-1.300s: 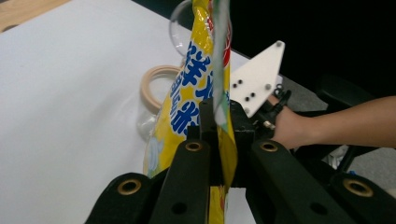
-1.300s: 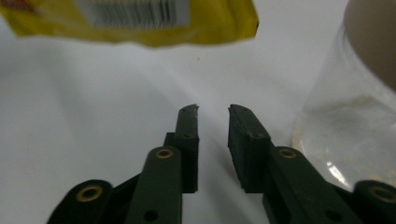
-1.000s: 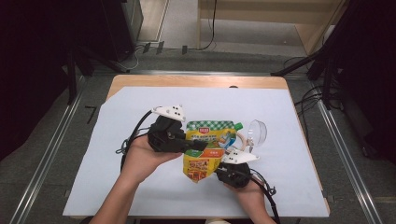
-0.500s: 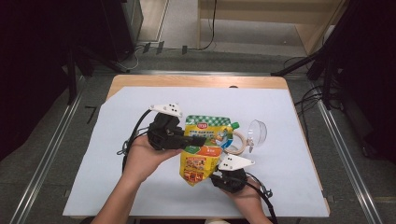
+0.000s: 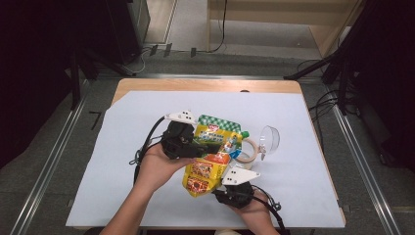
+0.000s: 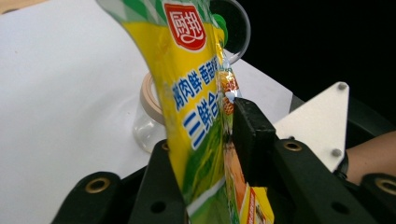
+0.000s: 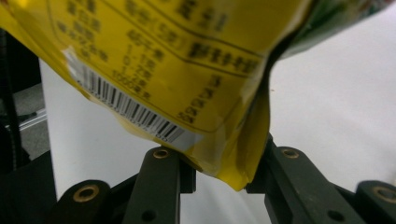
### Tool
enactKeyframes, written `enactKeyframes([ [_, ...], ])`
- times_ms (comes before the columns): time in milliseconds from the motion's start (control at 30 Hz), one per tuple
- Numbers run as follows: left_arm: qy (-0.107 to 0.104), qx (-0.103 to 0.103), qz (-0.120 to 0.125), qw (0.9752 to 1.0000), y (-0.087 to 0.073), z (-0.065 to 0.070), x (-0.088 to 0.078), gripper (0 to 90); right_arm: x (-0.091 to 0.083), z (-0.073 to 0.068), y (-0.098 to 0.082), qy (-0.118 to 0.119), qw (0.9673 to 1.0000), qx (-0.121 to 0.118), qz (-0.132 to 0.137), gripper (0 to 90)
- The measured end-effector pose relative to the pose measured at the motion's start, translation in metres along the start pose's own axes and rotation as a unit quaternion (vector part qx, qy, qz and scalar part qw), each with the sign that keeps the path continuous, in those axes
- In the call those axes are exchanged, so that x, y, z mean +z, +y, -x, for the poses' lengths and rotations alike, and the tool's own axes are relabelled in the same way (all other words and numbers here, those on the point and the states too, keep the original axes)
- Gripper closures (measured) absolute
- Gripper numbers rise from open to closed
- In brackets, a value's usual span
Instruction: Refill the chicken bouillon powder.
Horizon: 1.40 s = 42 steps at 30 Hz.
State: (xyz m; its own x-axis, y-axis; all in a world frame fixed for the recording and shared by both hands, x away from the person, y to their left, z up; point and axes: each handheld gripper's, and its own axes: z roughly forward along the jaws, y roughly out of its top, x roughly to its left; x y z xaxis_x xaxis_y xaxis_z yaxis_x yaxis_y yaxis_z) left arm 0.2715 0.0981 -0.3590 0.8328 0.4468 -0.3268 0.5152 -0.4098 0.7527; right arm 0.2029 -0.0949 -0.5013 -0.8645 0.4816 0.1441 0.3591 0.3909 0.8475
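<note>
Two-handed handling of a yellow seasoning pouch [image 5: 211, 156] above the white-covered surface [image 5: 98, 161]. The left claw [image 5: 195, 147], whose jaws have just been opening, straddles the pouch's upper edge; whether its pads press is unclear. The right claw [image 7: 219, 179] pinches the bottom corner. A glass jar [image 5: 268, 139] and tape roll [image 5: 247, 151] lie beside. Judged next: left claw releases, right carries.

Wood table [image 5: 147, 85] w/ white sheet [image 5: 313, 147], grey floor [image 5: 49, 161], cables [image 5: 328, 103], dark sides, wood furniture [image 5: 274, 14] behind.

Tape roll [image 5: 246, 152] — half hidden (behind pouch [image 5: 211, 152])
</note>
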Motion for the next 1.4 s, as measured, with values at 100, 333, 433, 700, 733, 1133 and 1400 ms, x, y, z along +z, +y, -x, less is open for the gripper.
enactKeyframes([
  [100, -0.001, -0.006, 0.002, 1.0000, -0.001, -0.002, 0.004, 73.9, 0.001, -0.004, 0.001, 0.004, 1.0000, -0.007, -0.001, 73.5],
  [333, 0.005, -0.018, -0.003, 0.9998, -0.003, -0.004, 0.012, 69.7, 0.001, -0.013, 0.005, 0.014, 0.9997, -0.017, 0.003, 74.3],
  [433, 0.005, -0.023, -0.003, 0.9997, -0.004, -0.006, 0.015, 68.5, 0.000, -0.015, 0.006, 0.020, 0.9996, -0.018, 0.005, 74.1],
  [700, 0.014, -0.026, -0.016, 0.9994, -0.004, -0.004, 0.024, 65.2, 0.000, -0.020, 0.010, 0.037, 0.9991, -0.017, 0.009, 72.5],
  [733, 0.014, -0.026, -0.018, 0.9994, -0.005, -0.004, 0.025, 65.0, -0.001, -0.021, 0.010, 0.038, 0.9991, -0.017, 0.009, 72.3],
  [1133, 0.020, -0.030, -0.038, 0.9986, 0.008, -0.005, 0.033, 62.7, -0.003, -0.018, 0.027, 0.055, 0.9982, -0.011, 0.019, 69.4],
  [1400, 0.018, -0.067, -0.061, 0.9958, 0.026, -0.013, 0.031, 68.7, -0.002, -0.014, 0.044, 0.053, 0.9980, -0.027, 0.022, 66.2],
])
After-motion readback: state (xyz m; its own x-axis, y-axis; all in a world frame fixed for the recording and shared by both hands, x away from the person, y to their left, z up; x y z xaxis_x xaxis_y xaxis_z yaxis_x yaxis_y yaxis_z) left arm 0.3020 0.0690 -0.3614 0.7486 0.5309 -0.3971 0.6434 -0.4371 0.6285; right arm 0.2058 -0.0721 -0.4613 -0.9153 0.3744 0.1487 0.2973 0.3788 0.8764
